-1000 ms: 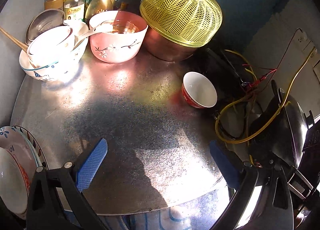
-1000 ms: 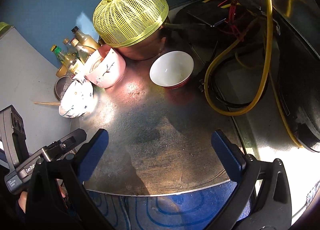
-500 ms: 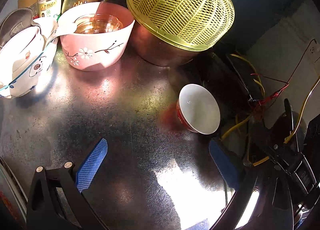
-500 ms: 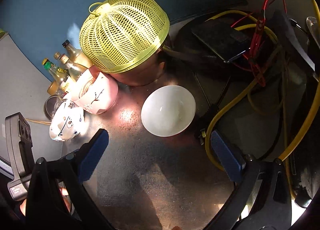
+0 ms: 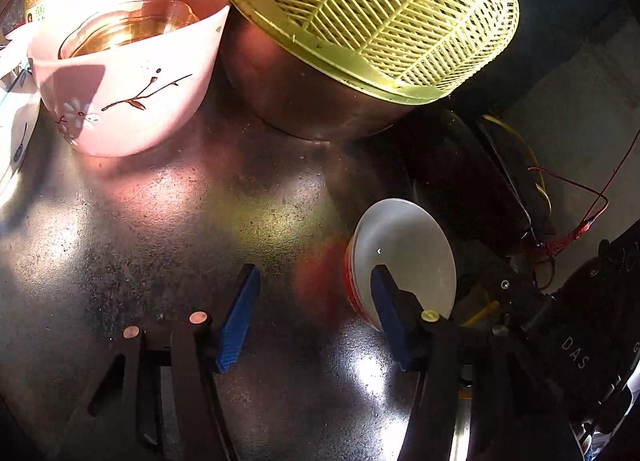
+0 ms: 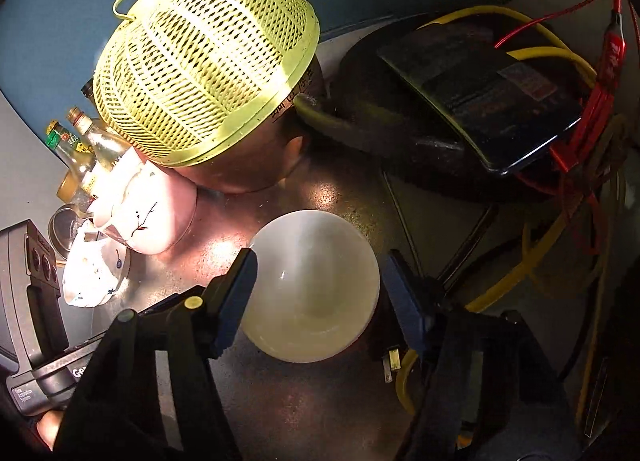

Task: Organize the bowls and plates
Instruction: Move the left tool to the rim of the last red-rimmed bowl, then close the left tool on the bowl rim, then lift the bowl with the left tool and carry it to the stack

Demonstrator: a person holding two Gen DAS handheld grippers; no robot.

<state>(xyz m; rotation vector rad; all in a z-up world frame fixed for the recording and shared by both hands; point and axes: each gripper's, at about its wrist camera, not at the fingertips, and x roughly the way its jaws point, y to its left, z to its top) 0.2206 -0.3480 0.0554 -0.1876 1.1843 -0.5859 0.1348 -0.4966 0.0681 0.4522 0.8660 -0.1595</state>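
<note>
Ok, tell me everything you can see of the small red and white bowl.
The small red and white bowl is glossy, ceramic-looking, red outside, white and empty inside. It stands upright on the metal tabletop, apart from the other dishes. The right hand-held gripper straddles it, fingers open beside the rim; contact is unclear.

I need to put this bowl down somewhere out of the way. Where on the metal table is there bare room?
Bare metal table lies in front of the pink bowl, left of the red bowl. The back is crowded: pink bowl, yellow basket, bottles. Right of the red bowl are yellow cables and a dark device.
</note>
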